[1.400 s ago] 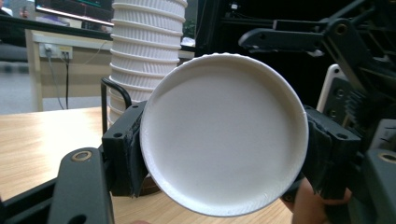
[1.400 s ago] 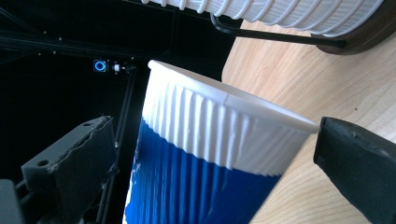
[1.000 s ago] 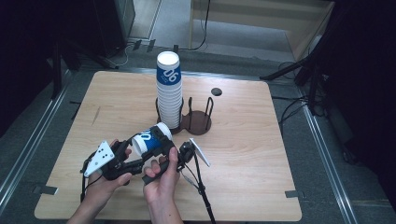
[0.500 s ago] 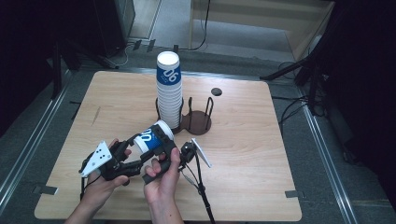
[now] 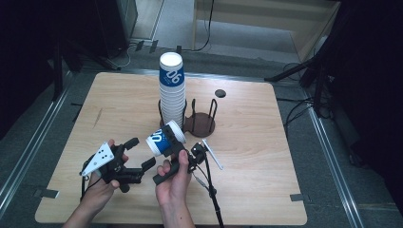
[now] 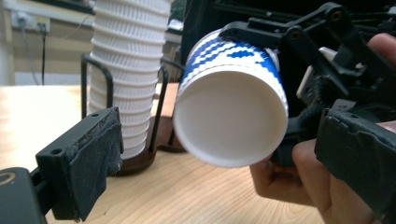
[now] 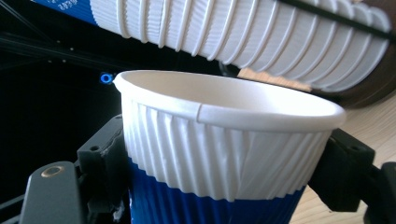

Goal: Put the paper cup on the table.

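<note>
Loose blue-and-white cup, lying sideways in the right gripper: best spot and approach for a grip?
As the right gripper already has it: across the cup wall, just below the rolled rim, one jaw per side. The ribbed band there looks stiffest, and the taper keeps it from slipping through. The left gripper, jaws just opened with nothing between them, faces the flat base, a poor hold.

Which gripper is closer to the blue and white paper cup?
Right. The right gripper is clamped on the paper cup; the left gripper sits open just beside it, jaws having just opened off it.
</note>
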Motion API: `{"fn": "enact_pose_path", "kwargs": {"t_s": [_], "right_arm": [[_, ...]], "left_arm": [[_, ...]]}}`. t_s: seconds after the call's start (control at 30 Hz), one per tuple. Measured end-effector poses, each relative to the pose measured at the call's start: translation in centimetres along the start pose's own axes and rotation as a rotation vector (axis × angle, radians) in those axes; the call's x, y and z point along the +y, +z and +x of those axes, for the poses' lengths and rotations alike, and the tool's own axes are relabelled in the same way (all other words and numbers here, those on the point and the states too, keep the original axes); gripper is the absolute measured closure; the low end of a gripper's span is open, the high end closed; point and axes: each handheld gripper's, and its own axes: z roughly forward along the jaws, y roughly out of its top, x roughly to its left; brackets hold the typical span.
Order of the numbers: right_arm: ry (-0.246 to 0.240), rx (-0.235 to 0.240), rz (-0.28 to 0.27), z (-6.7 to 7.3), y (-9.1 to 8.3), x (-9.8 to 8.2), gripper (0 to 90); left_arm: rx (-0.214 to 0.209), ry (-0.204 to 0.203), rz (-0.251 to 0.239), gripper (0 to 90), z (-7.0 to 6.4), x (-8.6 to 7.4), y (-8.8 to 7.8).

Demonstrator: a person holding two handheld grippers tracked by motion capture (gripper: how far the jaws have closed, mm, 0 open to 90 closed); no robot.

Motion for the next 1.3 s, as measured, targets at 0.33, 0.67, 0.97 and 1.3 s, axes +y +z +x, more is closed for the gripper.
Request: {"fn": "enact_pose_path", "kwargs": {"t_s": [0.33, 0.67, 0.97, 1.3], "right_arm": [[-0.126, -0.046, -0.045, -0.2, -0.3, 0.6, 18.9], [-0.206, -0.047, -0.079, -0.4, -0.5, 1.1, 18.9], [-0.264, -0.055, -0.11, -0.5, -0.7, 1.4, 18.9], [-0.387, -0.074, -0.153, -0.7, -1.2, 2.2, 19.0]], "left_arm": [[0.038, 0.007, 0.077, 2.2, 0.1, -0.3, 0.1], [0.097, 0.003, 0.079, 2.2, 0.9, -0.2, -0.4], [0.189, 0.012, 0.098, 2.2, 2.0, -0.2, -0.9], [0.238, -0.026, 0.136, 2.2, 3.4, -0.2, -1.9]]}}
